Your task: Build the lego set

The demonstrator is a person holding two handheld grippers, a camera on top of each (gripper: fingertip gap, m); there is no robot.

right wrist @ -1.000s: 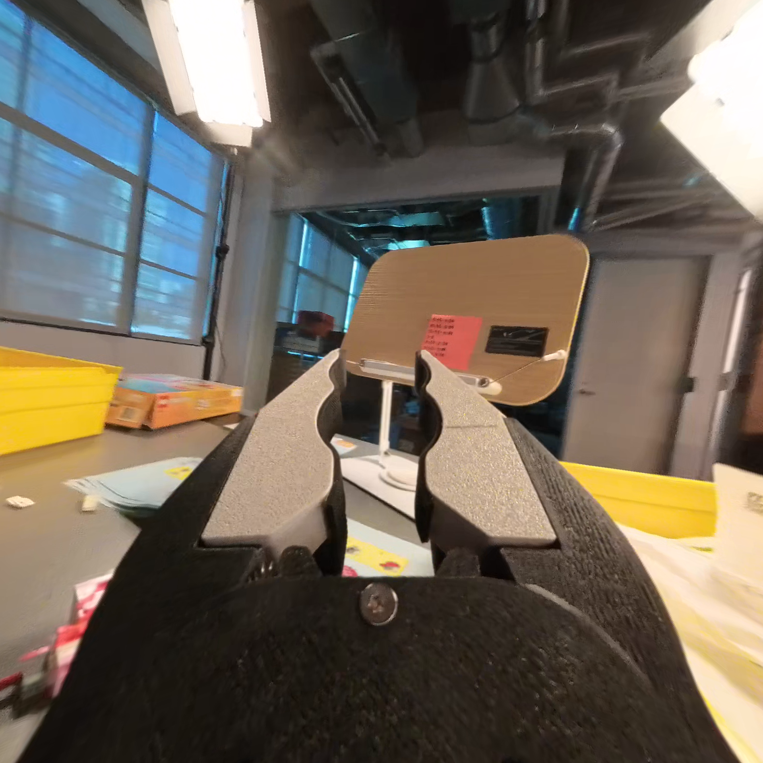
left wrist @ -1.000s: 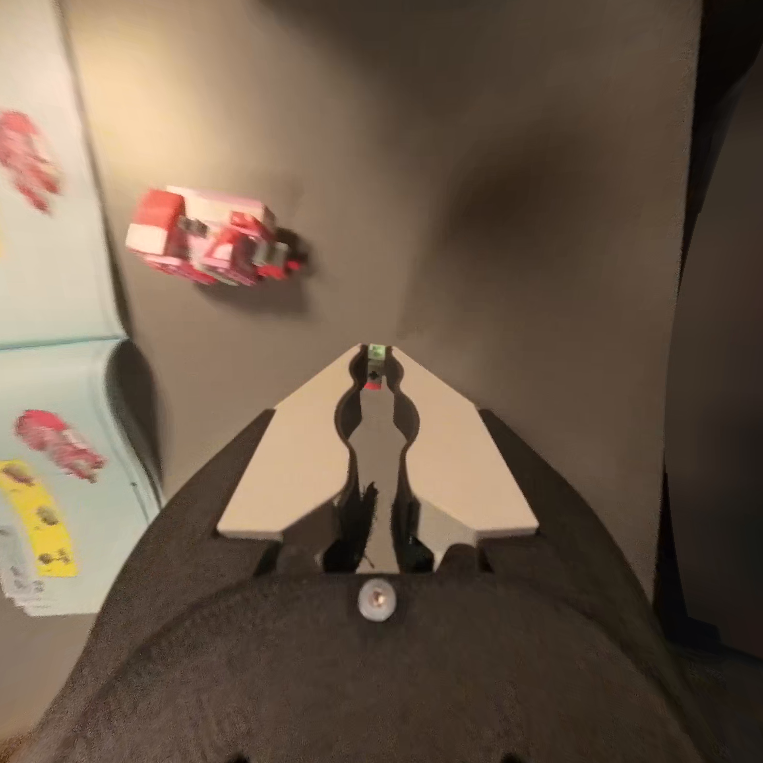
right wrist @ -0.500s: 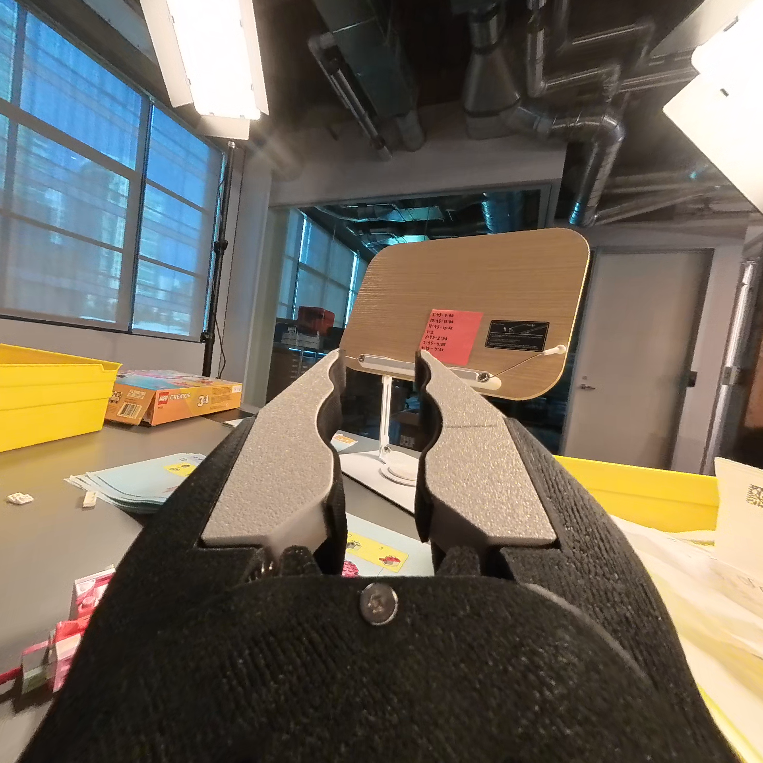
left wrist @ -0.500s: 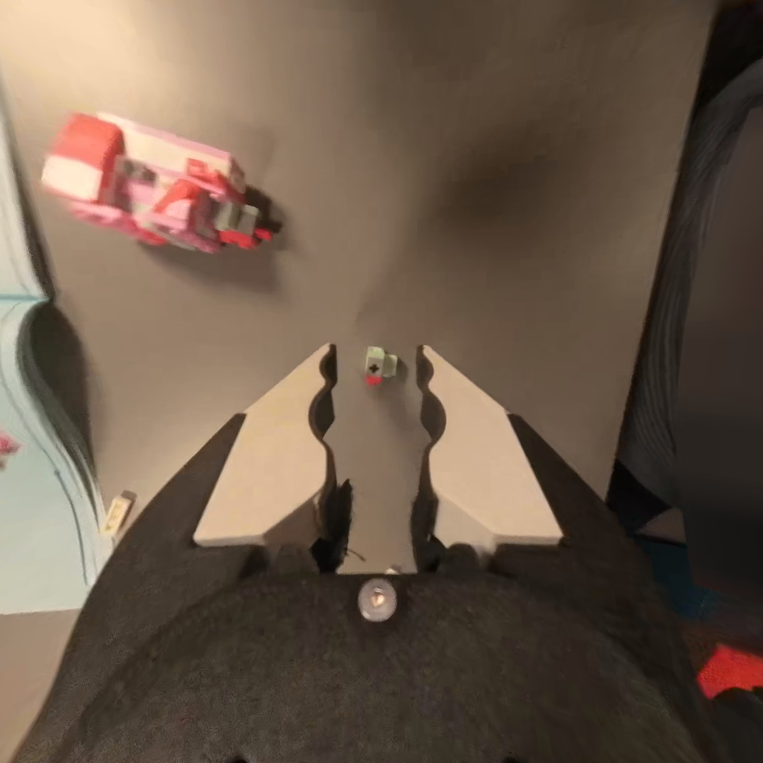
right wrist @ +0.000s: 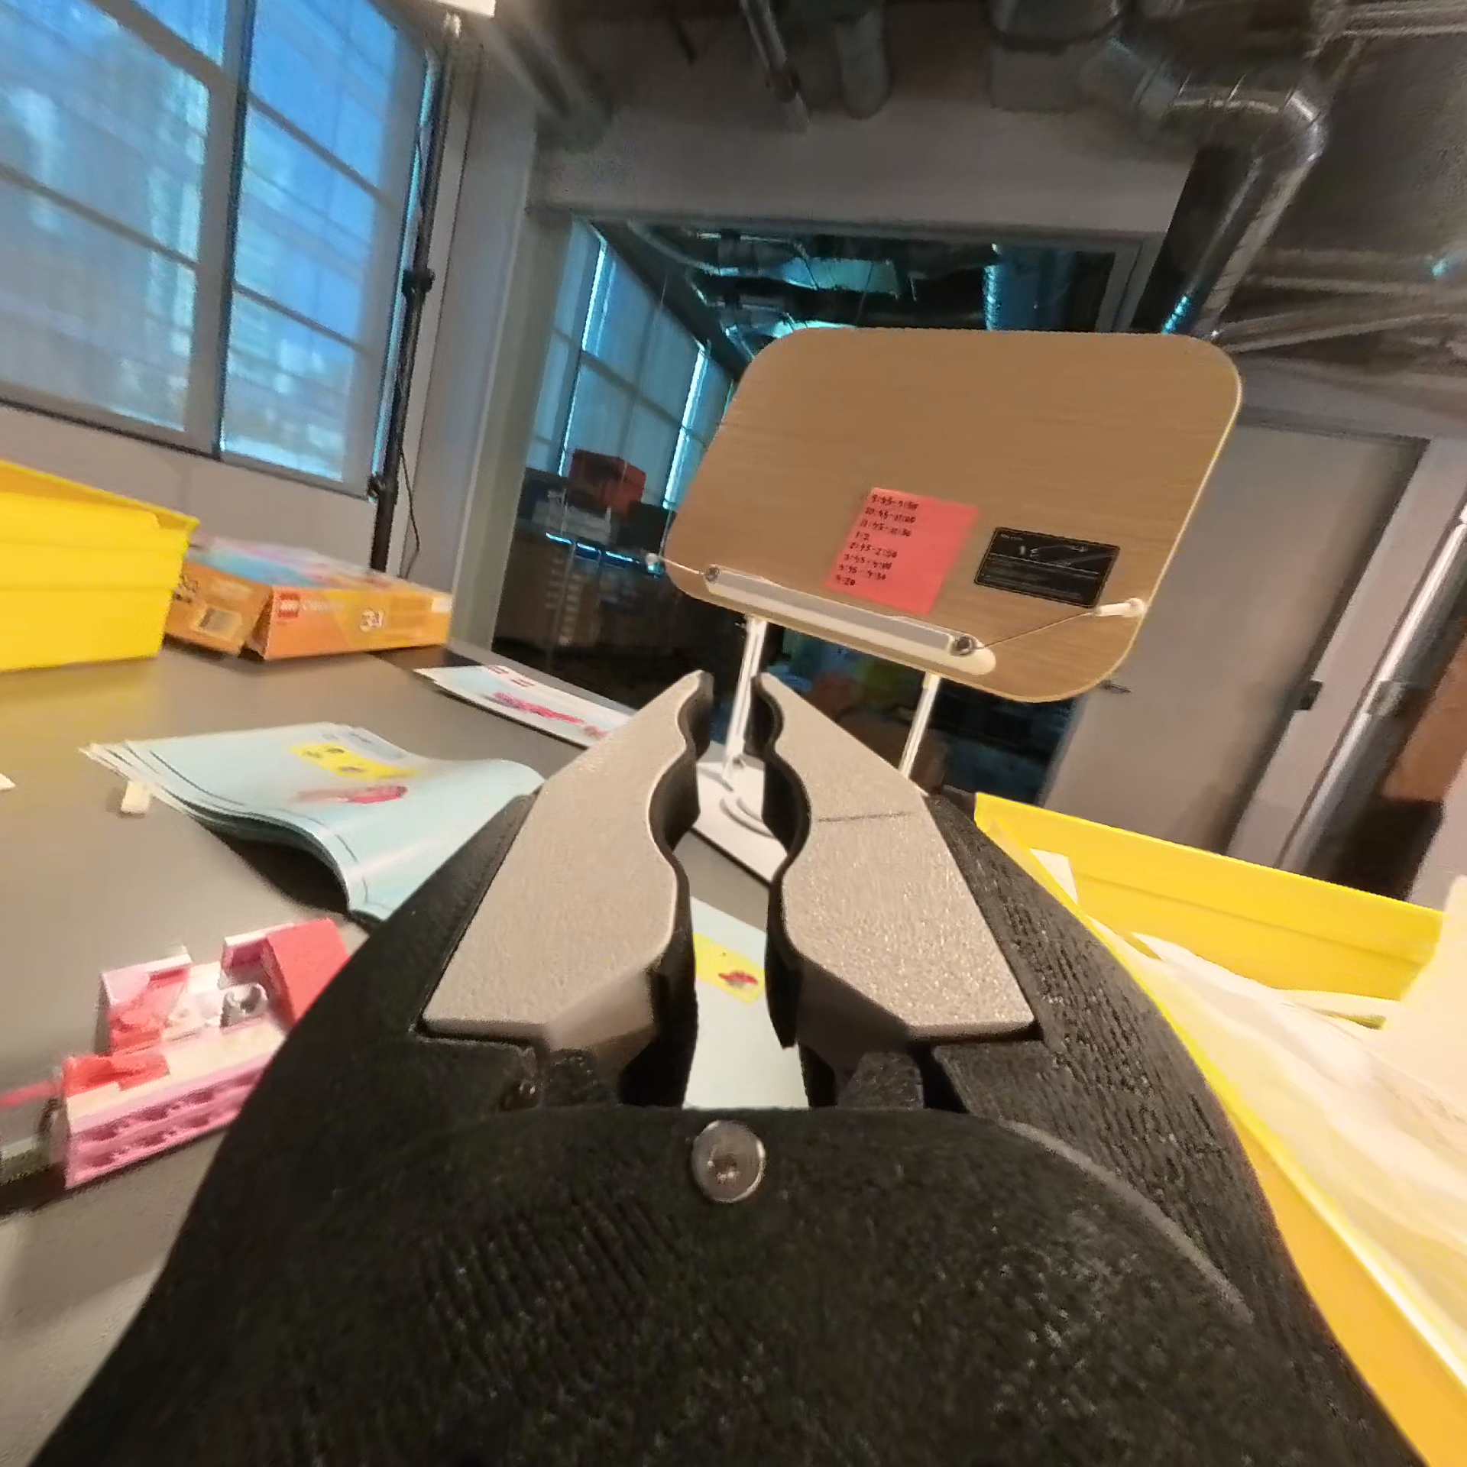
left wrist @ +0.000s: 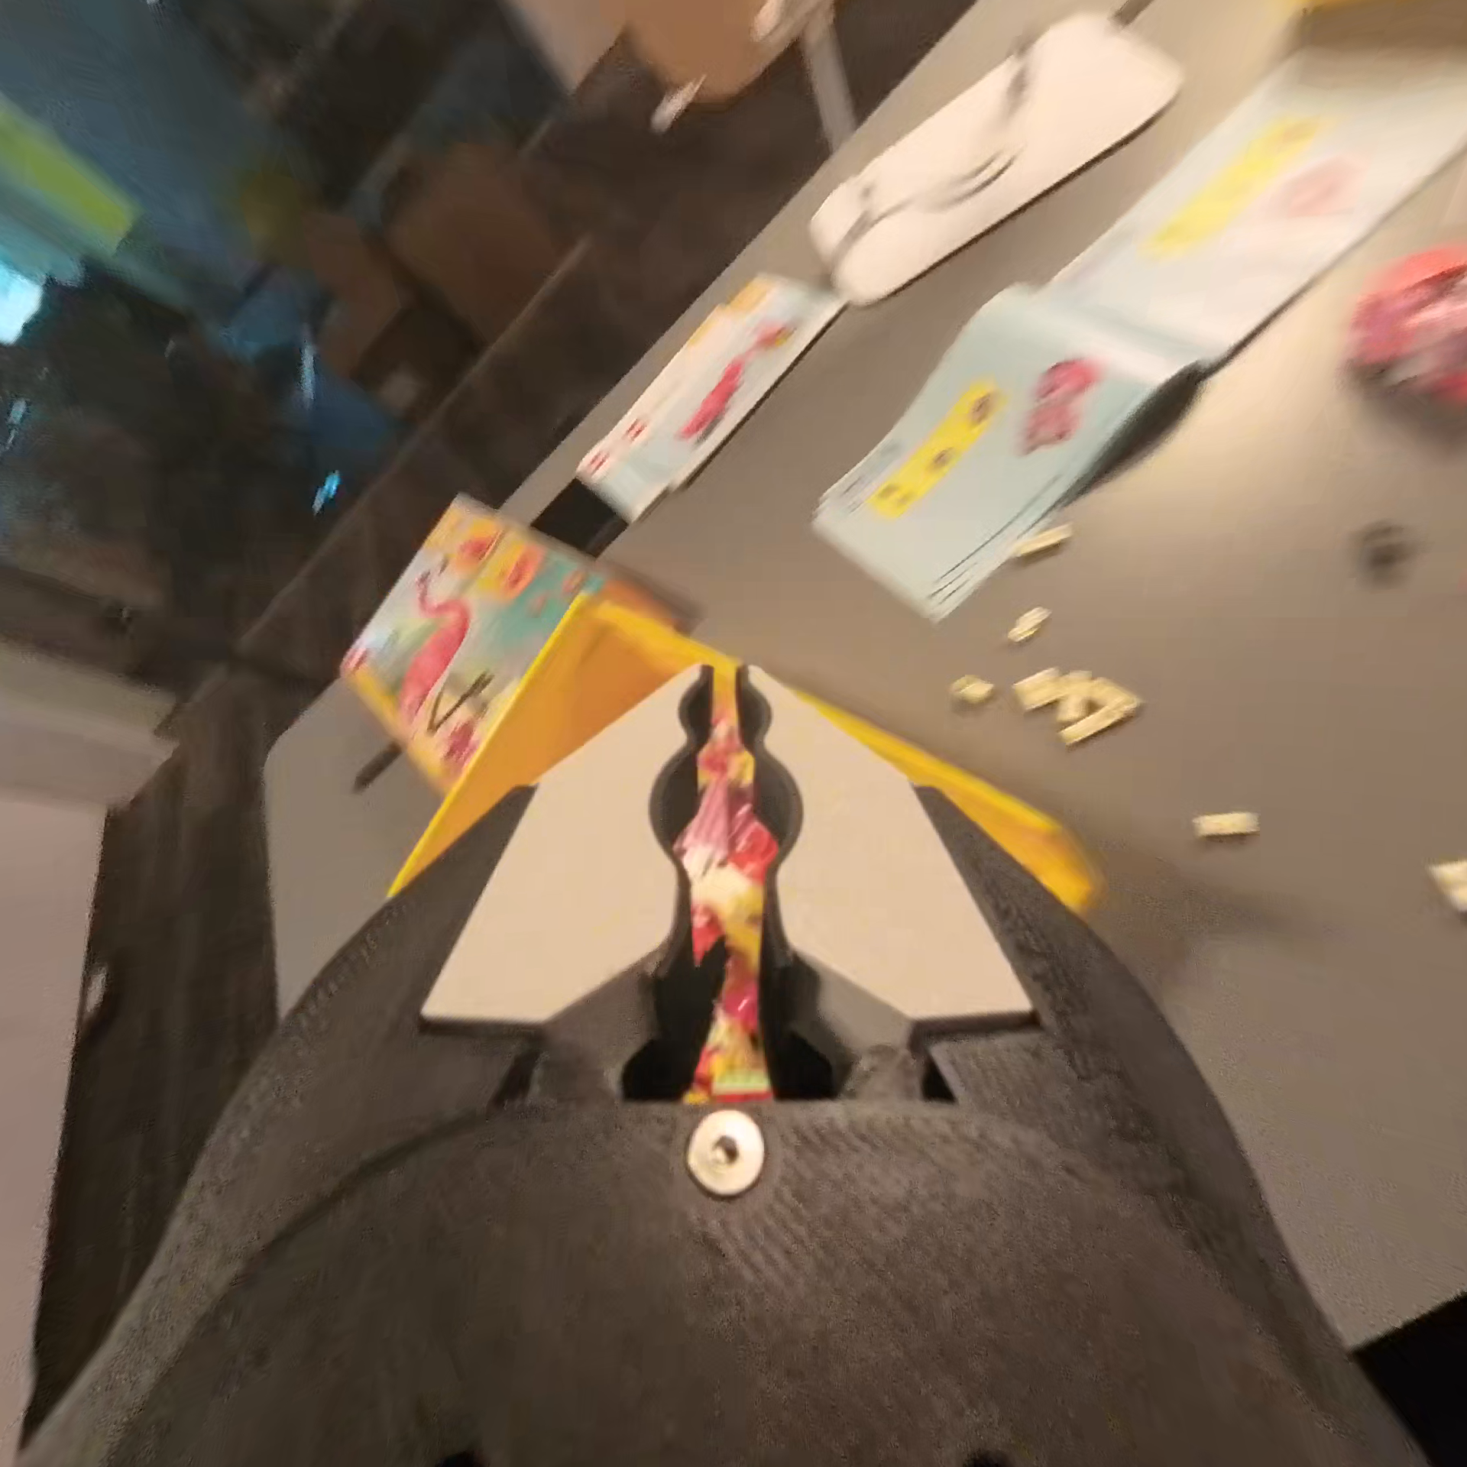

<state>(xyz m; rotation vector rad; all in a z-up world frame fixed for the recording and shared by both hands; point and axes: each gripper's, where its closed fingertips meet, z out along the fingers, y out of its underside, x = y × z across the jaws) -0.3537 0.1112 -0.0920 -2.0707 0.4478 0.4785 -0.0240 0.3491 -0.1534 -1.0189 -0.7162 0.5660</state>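
Sharply tilted, left tool (left wrist: 721,671) nearly closed over the yellow box (left wrist: 587,698); right tool (right wrist: 732,689) level, narrowly parted.

Grey table (right wrist: 159,873): open pale-blue booklet (right wrist: 317,794) left, pink-red brick model (right wrist: 182,1040) near left, orange box (right wrist: 317,611) and yellow bins (right wrist: 79,579) far left, wooden book stand (right wrist: 952,492) far centre.

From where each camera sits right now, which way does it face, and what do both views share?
Left wrist view: on the left tongs, tilted, blurred, looking across the grey table at a yellow toy box; tongs nearly closed.
Right wrist view: on the right tongs, low over the table, facing a wooden book stand; tongs nearly closed, nothing between them.
Shared: the table, the light blue booklet and the toy box.
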